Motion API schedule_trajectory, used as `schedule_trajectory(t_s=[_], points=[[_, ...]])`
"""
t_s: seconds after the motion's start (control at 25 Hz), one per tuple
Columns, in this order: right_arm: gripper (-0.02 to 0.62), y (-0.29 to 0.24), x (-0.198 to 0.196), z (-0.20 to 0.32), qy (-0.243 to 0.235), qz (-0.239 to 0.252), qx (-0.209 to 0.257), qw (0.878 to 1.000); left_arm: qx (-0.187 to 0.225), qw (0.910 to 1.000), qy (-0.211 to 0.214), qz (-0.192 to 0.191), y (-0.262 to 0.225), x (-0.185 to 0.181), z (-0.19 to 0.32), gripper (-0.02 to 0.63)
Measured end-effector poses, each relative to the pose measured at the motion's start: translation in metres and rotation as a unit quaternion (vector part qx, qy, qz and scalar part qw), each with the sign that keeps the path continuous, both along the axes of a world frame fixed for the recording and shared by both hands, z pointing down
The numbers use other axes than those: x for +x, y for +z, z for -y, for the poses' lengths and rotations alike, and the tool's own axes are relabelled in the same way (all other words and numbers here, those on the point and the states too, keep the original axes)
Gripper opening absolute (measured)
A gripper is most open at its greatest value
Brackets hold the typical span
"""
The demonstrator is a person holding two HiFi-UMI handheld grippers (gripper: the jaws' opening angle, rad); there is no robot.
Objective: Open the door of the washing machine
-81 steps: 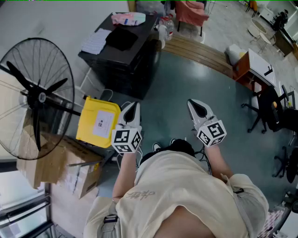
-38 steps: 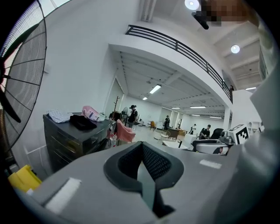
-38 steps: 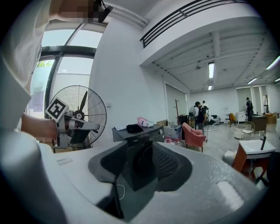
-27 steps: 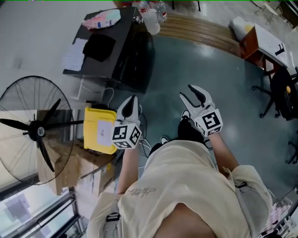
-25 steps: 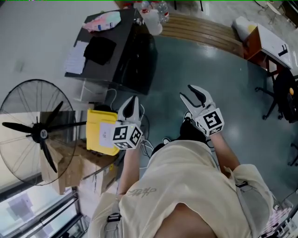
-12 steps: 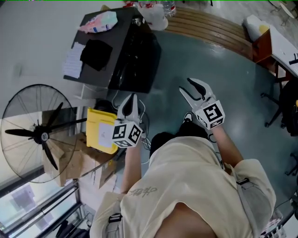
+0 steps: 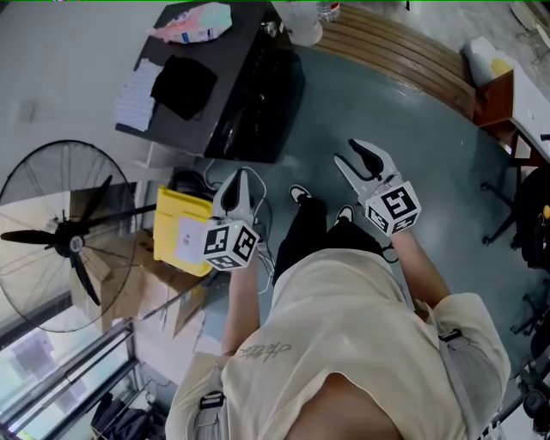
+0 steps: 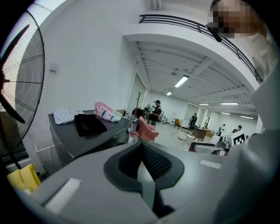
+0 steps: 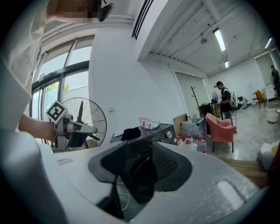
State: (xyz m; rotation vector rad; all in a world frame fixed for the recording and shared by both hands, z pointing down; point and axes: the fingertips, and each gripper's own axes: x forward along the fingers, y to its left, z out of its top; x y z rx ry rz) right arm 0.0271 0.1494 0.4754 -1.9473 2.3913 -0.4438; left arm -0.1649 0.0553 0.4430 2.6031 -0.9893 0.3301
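**Washer door shut, both hand-held grippers short of it**

The washing machine (image 7: 258,94) is a dark front-loader at the top of the head view, its front face turned toward the open floor. Its round door (image 9: 138,175) looks closed, and no handle can be made out. The machine lies ahead of the person and to their left, well apart from both tools.

The right hand-held gripper (image 7: 346,151) has its jaws wide apart with nothing between them. In its own view the door's curved edge shows straight through that gap, so it is already lined up on the machine's front. The left hand-held gripper (image 7: 239,178) has its jaws brought together on nothing. It sits closer to the machine's near corner but looks past the machine's top, not at the door. Judged from this, the open right one is better set for the door, and reaching it calls for a move forward and leftward.

On the machine's top lie a black cloth (image 7: 185,86), a pale checked cloth (image 7: 133,82) and a pink packet (image 7: 193,19). A yellow box (image 7: 182,232) stands just beside the left tool, and its white label is too small to read. A standing fan (image 7: 64,236) is farther left. The print on the person's shirt cannot be read.
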Motion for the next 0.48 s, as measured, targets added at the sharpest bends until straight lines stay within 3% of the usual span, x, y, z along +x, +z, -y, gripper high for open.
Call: schedule_trajectory(t_s=[0.24,0.48], points=[[0.179,-0.019,0.005,0.037,0.008,-0.028,-0.005,1.000,0.023,0.9993,-0.006,-0.027,-0.010,0.005,0.059,0.017],[0.179,-0.036,-0.014,0.091,-0.021,-0.068,-0.004,0.997,0.063,0.9973,0.001,-0.039,-0.027,0.001,0.107,0.017]])
